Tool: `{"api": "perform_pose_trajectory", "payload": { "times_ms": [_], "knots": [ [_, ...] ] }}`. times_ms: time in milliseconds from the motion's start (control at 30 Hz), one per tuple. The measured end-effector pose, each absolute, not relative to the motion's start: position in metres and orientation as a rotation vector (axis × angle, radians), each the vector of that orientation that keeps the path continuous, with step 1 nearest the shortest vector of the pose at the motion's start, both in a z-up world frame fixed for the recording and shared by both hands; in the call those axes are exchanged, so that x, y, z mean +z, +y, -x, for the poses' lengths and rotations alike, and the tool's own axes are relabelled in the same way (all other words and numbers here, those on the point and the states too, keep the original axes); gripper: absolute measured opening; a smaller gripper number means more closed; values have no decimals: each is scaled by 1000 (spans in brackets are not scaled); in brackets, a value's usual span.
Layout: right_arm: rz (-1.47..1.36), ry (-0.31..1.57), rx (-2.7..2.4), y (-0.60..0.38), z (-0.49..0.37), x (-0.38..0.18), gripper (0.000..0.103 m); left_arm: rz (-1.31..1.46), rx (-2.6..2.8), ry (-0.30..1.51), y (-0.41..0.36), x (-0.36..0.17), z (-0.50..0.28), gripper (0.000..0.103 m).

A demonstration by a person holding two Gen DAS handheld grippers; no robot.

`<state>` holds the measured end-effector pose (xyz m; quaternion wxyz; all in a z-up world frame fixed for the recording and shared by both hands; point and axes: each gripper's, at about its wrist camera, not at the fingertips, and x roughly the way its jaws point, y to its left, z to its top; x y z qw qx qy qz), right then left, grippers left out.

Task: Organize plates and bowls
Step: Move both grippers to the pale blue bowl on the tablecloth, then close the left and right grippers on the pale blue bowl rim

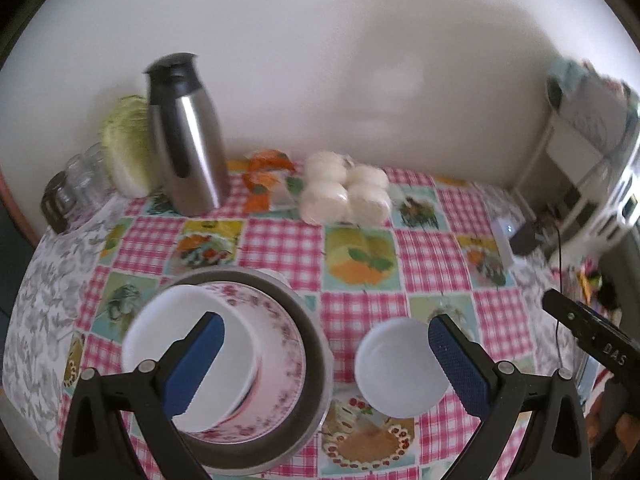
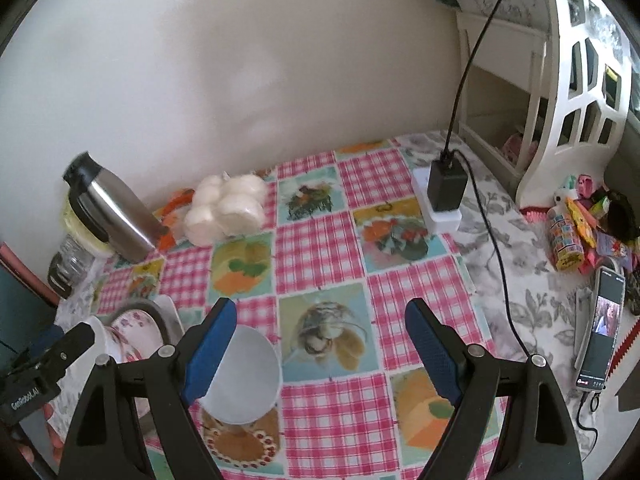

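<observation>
Item: nested stack on the checked pink oilcloth surface [image 1: 432,256], comprising a white round bowl [image 1: 188,354] inside a pink-flowered china dish [image 1: 280,344] inside a dark metal-rimmed plate [image 1: 316,360], apparently so that the crockery takes up one spot. Loose item: a small white plastic bowl [image 1: 400,366] standing alone just beside the stack, probably next to be nested. Both the left gripper [image 1: 324,360] and right gripper [image 2: 320,344] have their blue-padded fingers [image 1: 460,364] spread apart, holding nothing.
</observation>
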<state>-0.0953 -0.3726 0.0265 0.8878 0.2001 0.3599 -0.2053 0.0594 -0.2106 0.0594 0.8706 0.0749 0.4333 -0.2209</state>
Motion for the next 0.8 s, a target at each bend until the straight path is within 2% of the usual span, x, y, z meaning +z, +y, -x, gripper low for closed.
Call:
{"api": "perform_pose_trajectory", "payload": {
  "times_ms": [133, 200, 633, 733, 800],
  "knots": [
    [-410, 826, -420, -376, 85, 4, 87, -208, -477, 942, -231, 43, -59, 102],
    [-402, 860, -421, -376, 79, -8, 87, -223, -481, 956, -238, 37, -60, 98],
    [-365, 1012, -341, -356, 44, -59, 86, -285, -502, 1032, -271, -1, -71, 88],
    [-359, 1042, -328, -352, 39, -68, 78, -291, -506, 1046, -273, -7, -73, 86],
    [-355, 1055, -321, -349, 36, -73, 69, -293, -504, 1056, -273, -11, -74, 85]
  ]
}}
